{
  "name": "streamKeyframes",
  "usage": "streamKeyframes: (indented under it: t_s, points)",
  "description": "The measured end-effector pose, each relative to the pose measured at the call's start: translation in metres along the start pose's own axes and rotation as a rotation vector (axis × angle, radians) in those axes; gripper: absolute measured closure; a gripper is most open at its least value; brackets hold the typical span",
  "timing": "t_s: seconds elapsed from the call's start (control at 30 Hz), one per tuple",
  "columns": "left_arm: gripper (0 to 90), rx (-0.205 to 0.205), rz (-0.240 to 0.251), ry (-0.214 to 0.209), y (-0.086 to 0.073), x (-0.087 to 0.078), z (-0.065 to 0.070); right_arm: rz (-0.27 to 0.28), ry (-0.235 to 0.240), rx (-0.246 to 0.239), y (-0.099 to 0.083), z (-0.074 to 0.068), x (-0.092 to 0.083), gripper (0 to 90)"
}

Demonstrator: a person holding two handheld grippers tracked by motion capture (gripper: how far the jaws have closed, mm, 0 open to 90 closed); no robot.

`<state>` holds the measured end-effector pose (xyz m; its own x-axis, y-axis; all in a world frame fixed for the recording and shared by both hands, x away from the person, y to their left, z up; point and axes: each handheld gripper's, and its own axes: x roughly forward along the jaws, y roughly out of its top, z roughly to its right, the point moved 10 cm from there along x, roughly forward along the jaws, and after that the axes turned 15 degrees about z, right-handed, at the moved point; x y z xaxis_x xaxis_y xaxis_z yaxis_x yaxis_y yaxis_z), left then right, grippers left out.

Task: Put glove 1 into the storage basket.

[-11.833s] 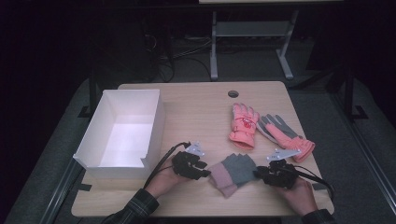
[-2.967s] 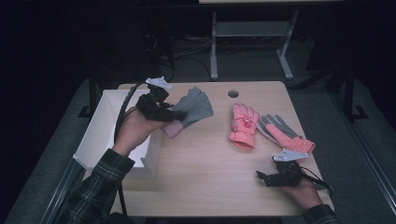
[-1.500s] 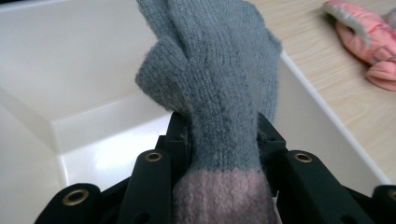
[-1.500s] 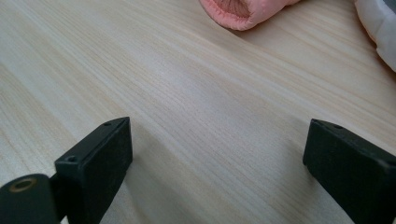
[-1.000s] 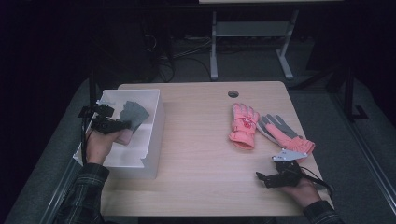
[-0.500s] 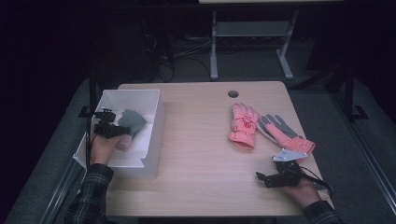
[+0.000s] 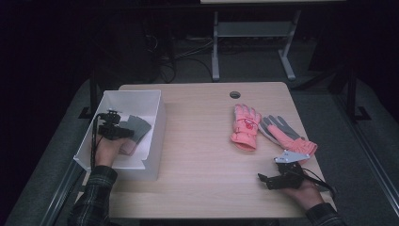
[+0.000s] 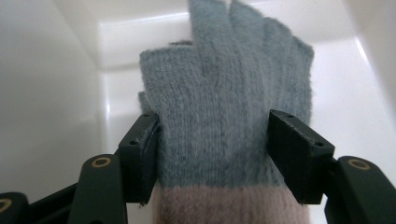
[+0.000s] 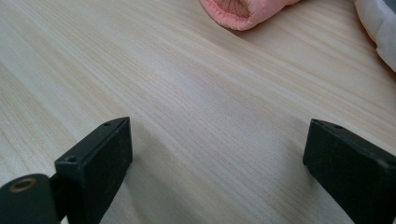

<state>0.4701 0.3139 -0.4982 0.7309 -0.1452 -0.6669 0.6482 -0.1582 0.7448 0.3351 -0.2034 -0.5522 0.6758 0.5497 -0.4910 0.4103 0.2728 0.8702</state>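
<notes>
Your left gripper [image 8: 212, 154] is inside the white box [image 7: 157, 117] at the table's left; its jaws have just been opening and now only flank the grey glove [image 8: 224, 112] lying in the box. Your right gripper [image 9: 217, 154] rests spread over bare table [image 7: 207, 155], near the pink gloves [image 7: 244, 126].

A dim lab or studio recording space: a light wood-grain table [image 7: 202, 155] with a round cable hole [image 7: 235, 94] stands on grey carpet, black cables [image 7: 188, 47] trail across the floor behind, beside a grey metal stand's legs [image 7: 254, 42].
</notes>
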Motion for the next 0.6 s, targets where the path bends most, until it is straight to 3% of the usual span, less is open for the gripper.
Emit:
streamKeyframes:
  t_s: [0.17, 0.27, 0.43, 0.53, 0.6]
  points:
    - [34.3, -0.004, 0.013, -0.01, 0.006, -0.006, 0.002, 0.0, 0.0, 0.0, 0.0, 0.0, 0.0, 7.4]
    - [32.1, -0.014, 0.028, 0.0, 0.01, -0.008, 0.002, 0.0, 0.0, 0.0, 0.0, 0.0, 0.0, 7.4]
    - [28.1, 0.009, 0.049, 0.031, 0.019, -0.013, 0.002, 0.0, 0.0, 0.0, 0.0, 0.0, 0.0, 7.4]
    - [27.8, -0.008, 0.076, 0.01, 0.026, -0.016, 0.005, 0.0, 0.0, 0.0, 0.0, 0.0, 0.0, 7.4]
    - [27.9, -0.015, 0.094, -0.026, 0.029, -0.02, 0.008, 0.0, 0.001, 0.0, 0.0, 0.0, 0.0, 7.4]
